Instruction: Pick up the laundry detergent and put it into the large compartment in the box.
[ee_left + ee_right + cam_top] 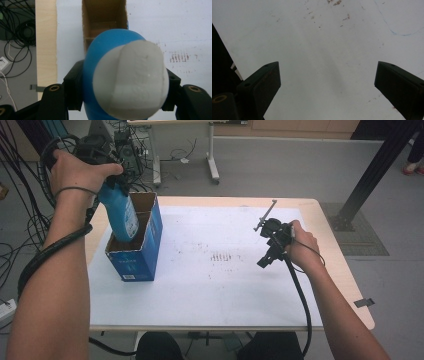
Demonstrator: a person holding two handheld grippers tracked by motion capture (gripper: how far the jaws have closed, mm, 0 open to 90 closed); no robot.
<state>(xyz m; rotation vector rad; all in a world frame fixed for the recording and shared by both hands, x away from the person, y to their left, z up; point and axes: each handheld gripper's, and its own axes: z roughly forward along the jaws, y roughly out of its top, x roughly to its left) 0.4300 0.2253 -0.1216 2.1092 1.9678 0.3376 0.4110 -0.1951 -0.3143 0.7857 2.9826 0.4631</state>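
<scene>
Halfway in: the left gripper (116,184) clamps a blue bottle (119,215) partly inside the open carton (145,247) below it, while the right gripper (265,257) hangs spread and empty.

Bare forearms, thin band on left wrist (75,190); black grippers w/ brass screws (54,87), black corrugated cables (298,295)

I can't read any text; the print on the blue box (131,267) and bottle label (131,222) is too blurred.
</scene>
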